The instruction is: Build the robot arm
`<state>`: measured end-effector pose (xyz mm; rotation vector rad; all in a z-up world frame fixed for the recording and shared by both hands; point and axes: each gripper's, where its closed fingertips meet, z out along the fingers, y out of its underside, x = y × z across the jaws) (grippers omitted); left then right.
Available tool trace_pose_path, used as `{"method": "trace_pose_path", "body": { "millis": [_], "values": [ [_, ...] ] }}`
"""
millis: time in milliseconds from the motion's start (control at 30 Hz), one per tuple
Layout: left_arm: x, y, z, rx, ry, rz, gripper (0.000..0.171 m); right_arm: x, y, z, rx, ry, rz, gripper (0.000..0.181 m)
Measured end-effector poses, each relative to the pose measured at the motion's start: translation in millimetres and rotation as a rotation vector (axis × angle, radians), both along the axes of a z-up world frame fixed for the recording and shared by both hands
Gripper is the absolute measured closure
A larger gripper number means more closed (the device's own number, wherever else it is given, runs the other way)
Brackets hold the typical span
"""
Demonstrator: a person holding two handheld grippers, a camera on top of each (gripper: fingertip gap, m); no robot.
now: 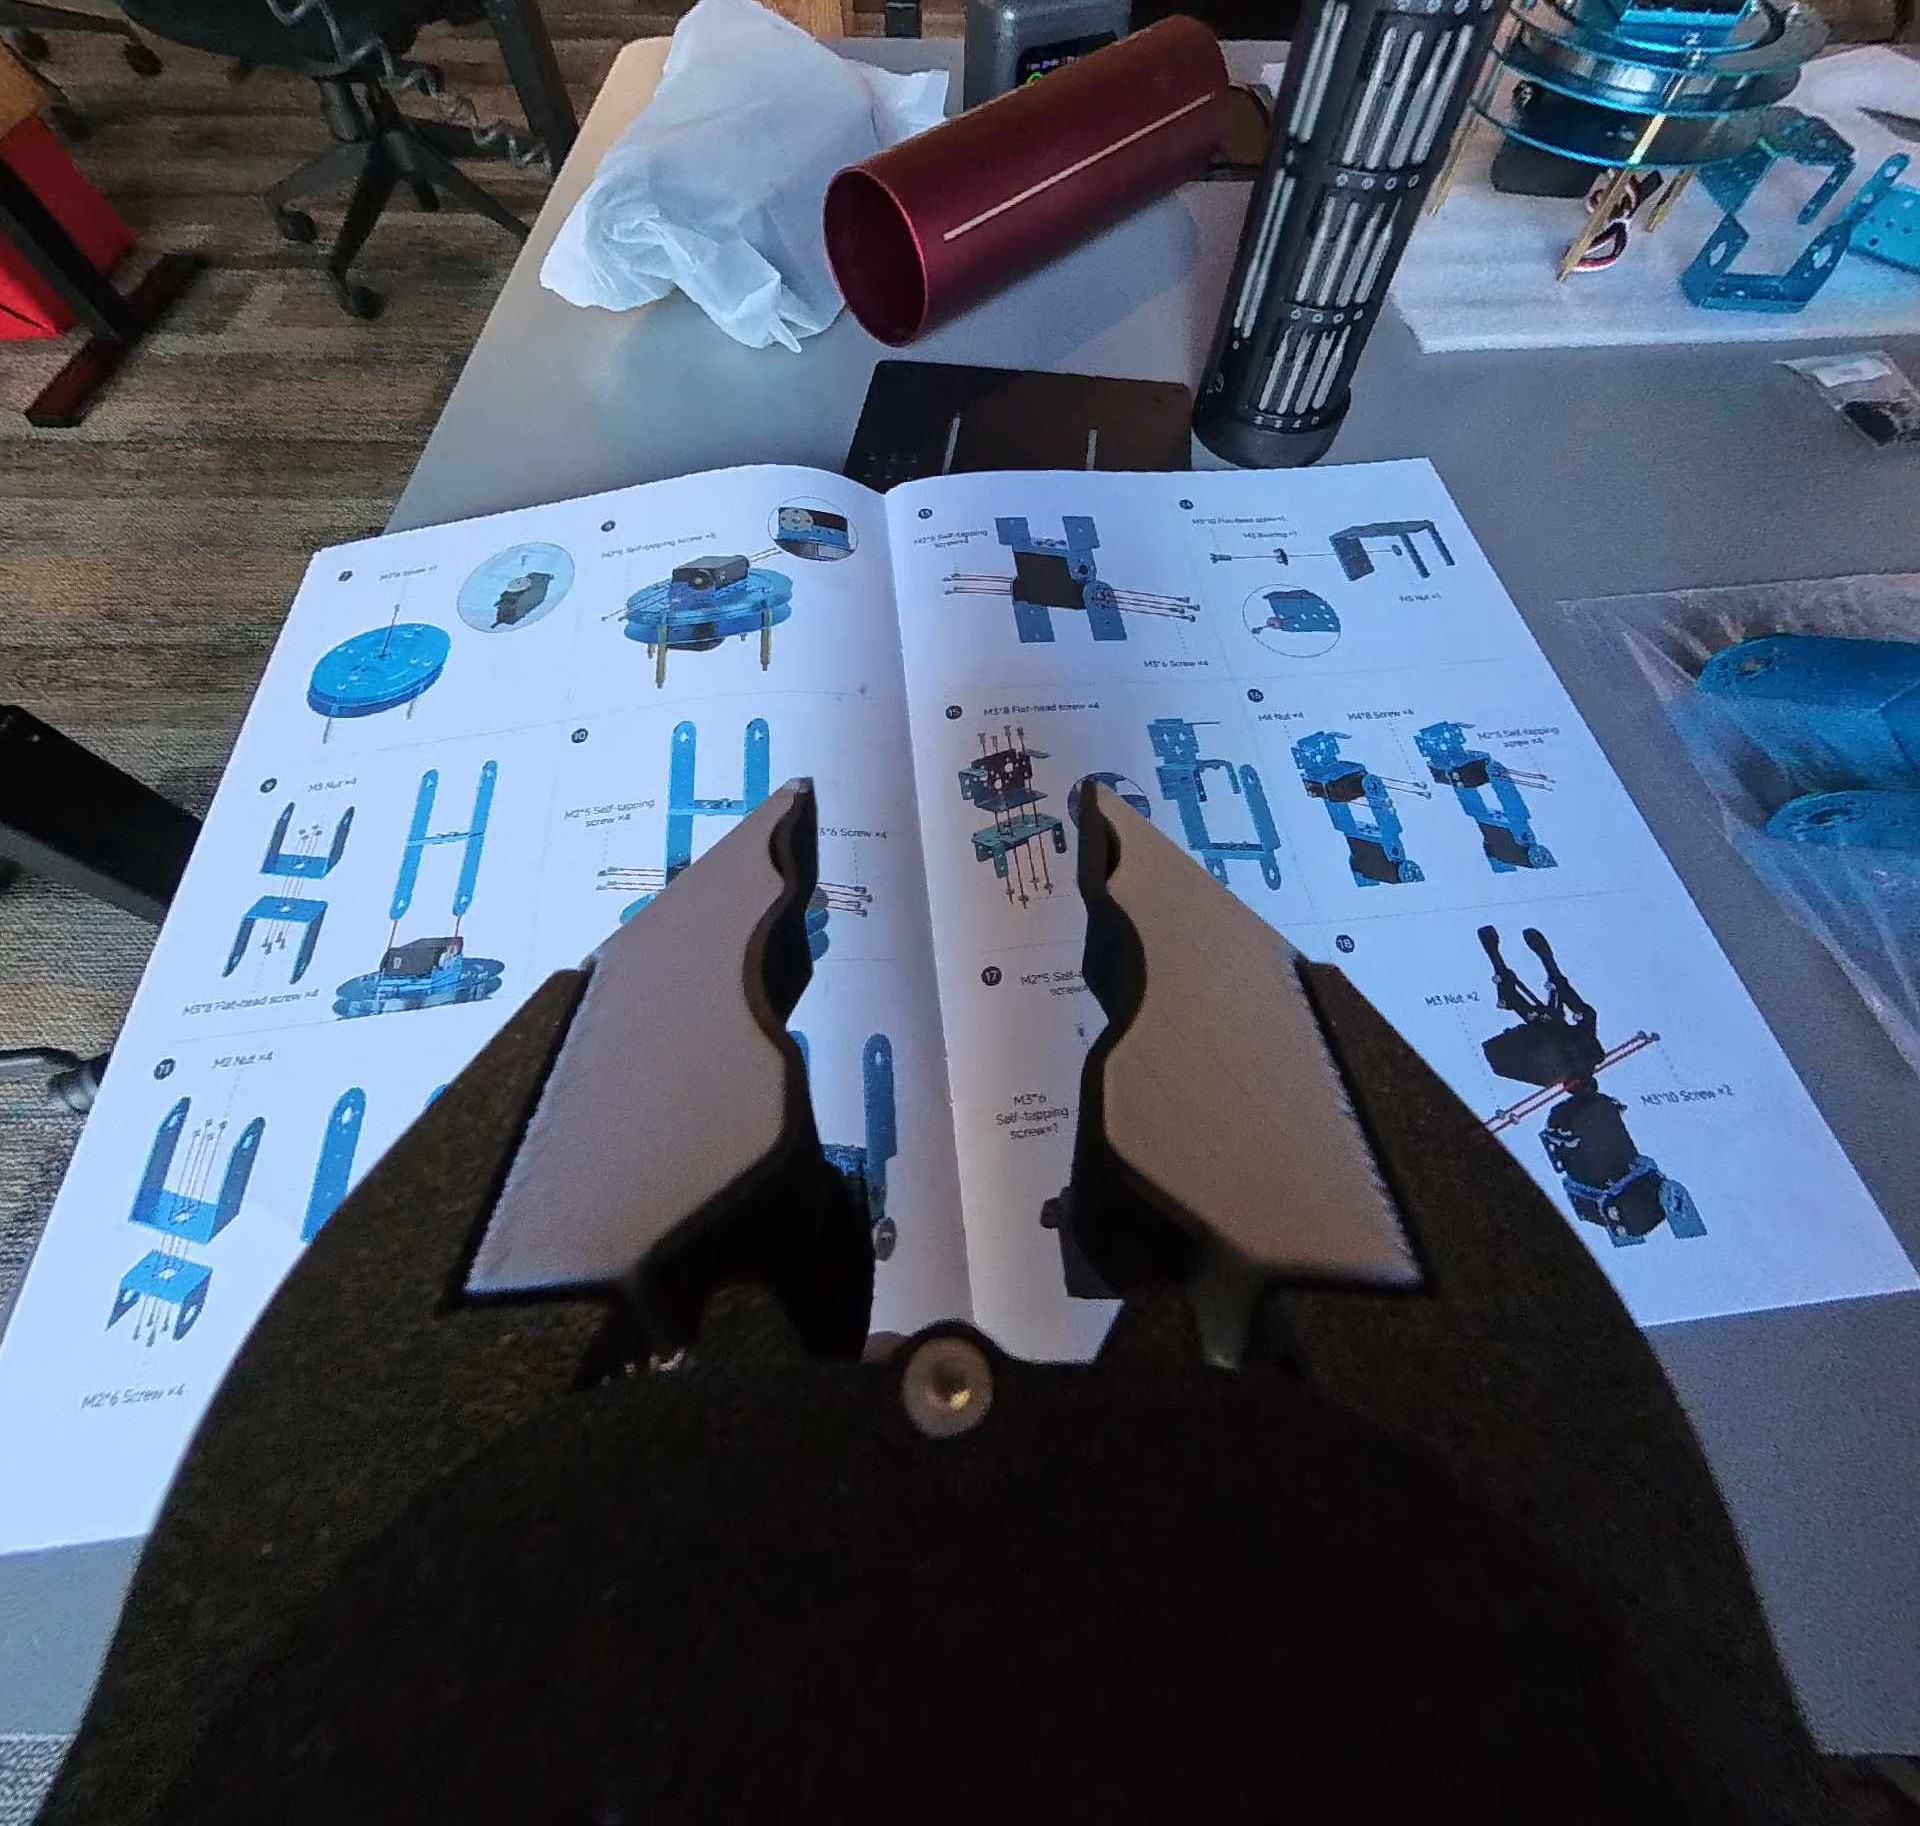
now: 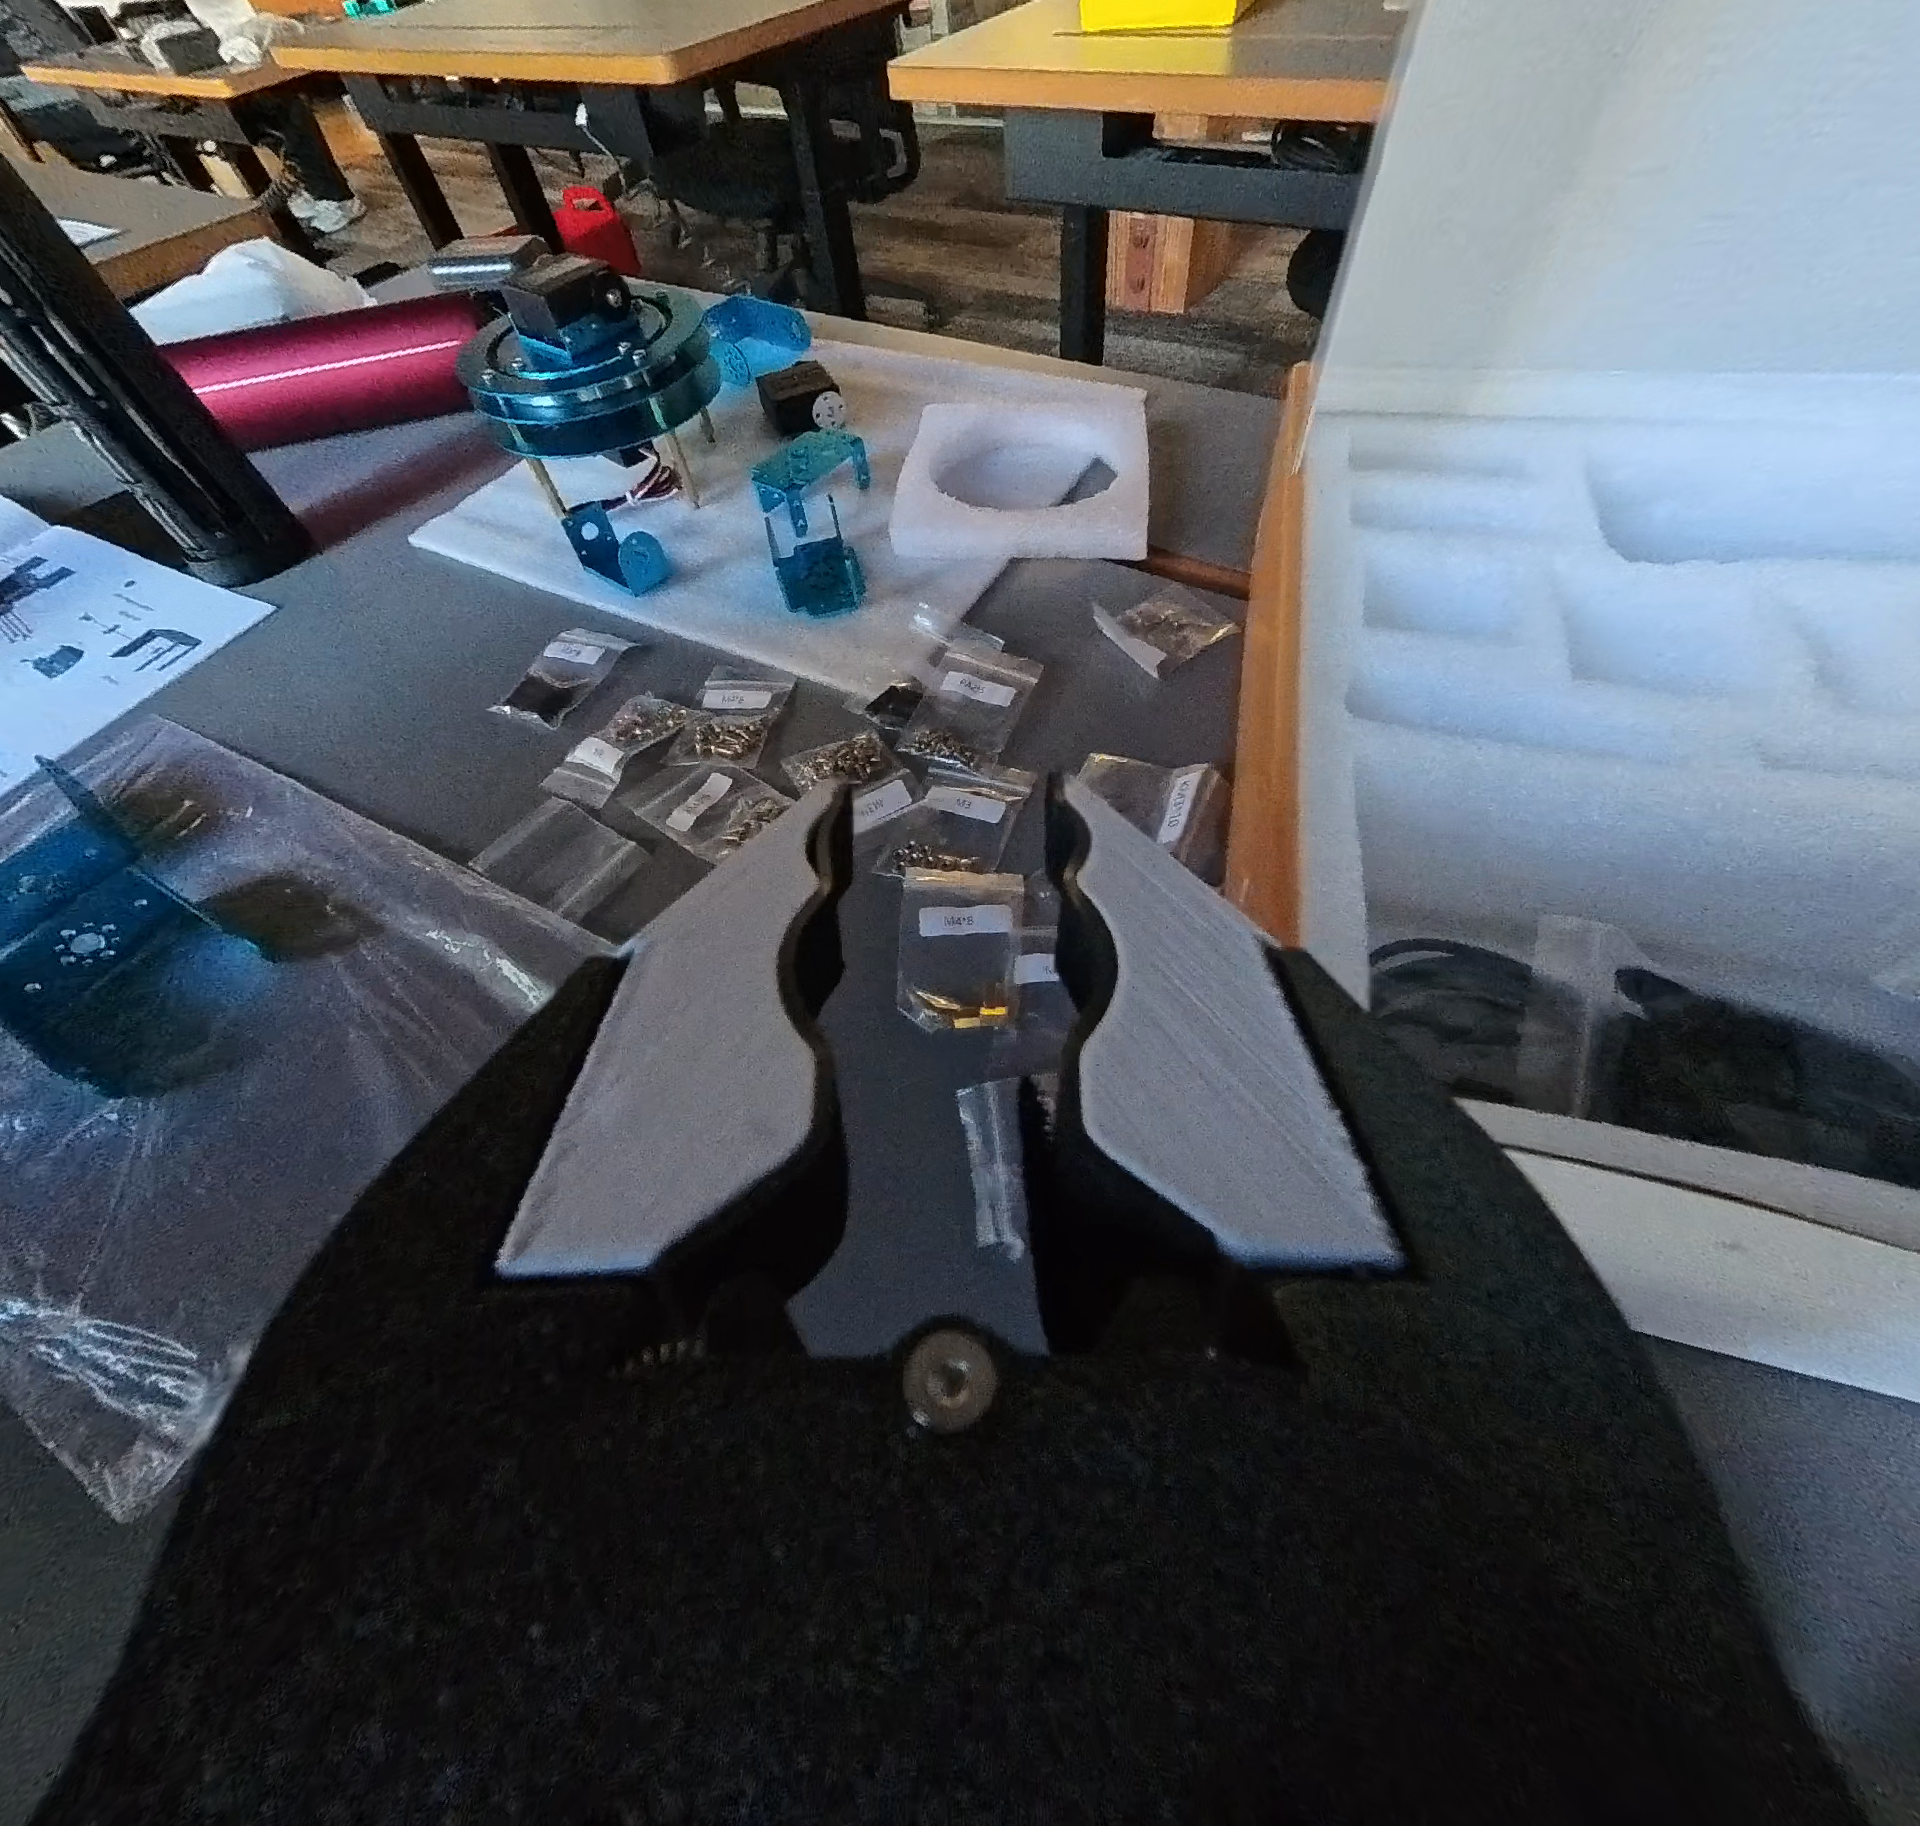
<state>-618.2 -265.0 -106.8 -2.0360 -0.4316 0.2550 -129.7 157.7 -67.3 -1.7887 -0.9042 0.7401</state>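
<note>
My left gripper (image 1: 943,791) is open and empty, hovering above an open instruction booklet (image 1: 727,841) with blue part drawings that lies on the grey table (image 1: 1558,426). My right gripper (image 2: 948,789) is open and empty above several small clear bags of screws (image 2: 831,748); one bag (image 2: 961,950) lies between its fingers on the table. A blue round turntable assembly with a black servo (image 2: 587,368) stands on a white foam sheet (image 2: 914,581) beyond the bags, with blue metal brackets (image 2: 805,519) beside it. It also shows in the left wrist view (image 1: 1652,41).
A dark red tube (image 1: 1029,176) lies beside crumpled white plastic (image 1: 717,166) and a tall black slotted cylinder (image 1: 1351,176). A dark plate (image 1: 1018,420) lies behind the booklet. Bagged blue parts (image 2: 104,935) lie left. A white foam-lined box (image 2: 1621,633) stands right. About 65 cm separates my left fingertips from my right. To the tall black slotted cylinder (image 1: 1351,176): left tips about 20 cm, right tips about 50 cm.
</note>
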Motion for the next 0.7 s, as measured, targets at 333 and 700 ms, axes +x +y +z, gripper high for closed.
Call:
{"method": "trace_pose_path", "body": {
  "millis": [333, 700],
  "values": [
    [8, 3, -1, -0.016, 0.014, -0.023, 0.121, -7, 2, -23, 0.031, -0.147, -0.023, 0.146],
    [0, -5, 0, -0.012, 0.009, 0.001, 0.121, 9, -4, -42, -0.028, -0.308, 0.009, 0.147]
  ]
}}
